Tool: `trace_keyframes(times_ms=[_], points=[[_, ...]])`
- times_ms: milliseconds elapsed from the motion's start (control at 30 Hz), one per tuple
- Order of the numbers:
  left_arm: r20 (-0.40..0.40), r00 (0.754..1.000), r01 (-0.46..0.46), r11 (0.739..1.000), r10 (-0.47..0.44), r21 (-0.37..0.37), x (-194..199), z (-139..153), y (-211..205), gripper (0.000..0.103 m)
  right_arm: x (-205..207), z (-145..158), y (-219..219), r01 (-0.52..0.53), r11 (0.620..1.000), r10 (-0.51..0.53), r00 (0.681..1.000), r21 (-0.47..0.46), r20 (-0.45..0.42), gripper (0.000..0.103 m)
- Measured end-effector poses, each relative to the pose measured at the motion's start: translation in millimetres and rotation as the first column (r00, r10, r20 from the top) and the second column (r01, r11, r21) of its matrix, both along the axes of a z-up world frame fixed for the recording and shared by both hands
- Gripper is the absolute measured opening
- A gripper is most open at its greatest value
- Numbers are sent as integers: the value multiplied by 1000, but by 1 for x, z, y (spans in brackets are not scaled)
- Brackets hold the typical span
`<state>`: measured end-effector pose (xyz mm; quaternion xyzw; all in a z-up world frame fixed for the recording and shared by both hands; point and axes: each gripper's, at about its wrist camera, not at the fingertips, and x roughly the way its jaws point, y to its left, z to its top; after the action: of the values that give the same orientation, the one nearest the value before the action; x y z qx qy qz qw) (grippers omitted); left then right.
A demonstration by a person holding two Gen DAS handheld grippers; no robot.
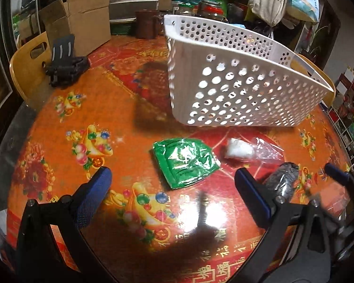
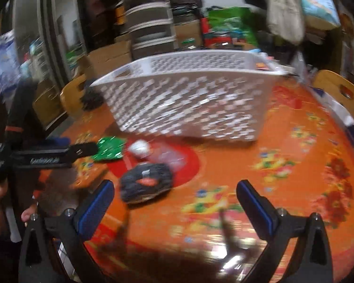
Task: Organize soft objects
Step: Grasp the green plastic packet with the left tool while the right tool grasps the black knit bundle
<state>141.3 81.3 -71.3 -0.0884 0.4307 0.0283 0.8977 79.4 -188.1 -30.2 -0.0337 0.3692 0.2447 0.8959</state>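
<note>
Near the worktop (image 1: 59, 141) middle, 3 soft packets wait before the white basket (image 1: 236, 87): green packet (image 1: 185, 161), white bundle (image 1: 239, 151), dark bundle (image 2: 146, 181). Both grippers, left (image 1: 173, 195) and right (image 2: 174, 202), hover with fingers apart, empty. Next, likely closing on 1 packet.

on the table (image 1: 59, 146), three packets (image 1: 185, 162) lie before the basket (image 1: 236, 87).
</note>
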Motion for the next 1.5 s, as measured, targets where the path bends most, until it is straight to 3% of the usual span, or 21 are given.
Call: trace_keyframes(times_ms=[333, 400, 700, 867, 1033, 1200, 1500], points=[[-21, 1000, -15, 1000, 14, -14, 5, -10, 11, 103, 14, -33, 61, -77, 988, 72, 996, -130, -45, 62], [-27, 1000, -2, 1000, 1, -22, 11, -14, 9, 103, 14, -34, 61, -85, 989, 80, 996, -118, -47, 59], [-54, 998, 27, 1000, -27, 2, 38, -27, -9, 103, 13, -15, 12, -12, 998, 9, 999, -58, -38, 59], [-64, 998, 23, 998, -19, 55, 45, -29, -19, 103, 10, -6, -19, 28, 999, -29, 999, -37, -19, 59], [-38, 999, 34, 996, -31, 84, 43, -26, -27, 76, 5, 6, -42, 63, 998, -63, 998, -17, 7, 59], [-21, 999, 44, 996, -42, 74, 33, -22, -30, 73, 4, 12, -52, 76, 997, -76, 997, -2, 21, 59], [82, 994, 66, 996, -71, 65, 3, -4, -30, 72, 0, 14, -57, 85, 996, -85, 996, -4, 33, 59]])
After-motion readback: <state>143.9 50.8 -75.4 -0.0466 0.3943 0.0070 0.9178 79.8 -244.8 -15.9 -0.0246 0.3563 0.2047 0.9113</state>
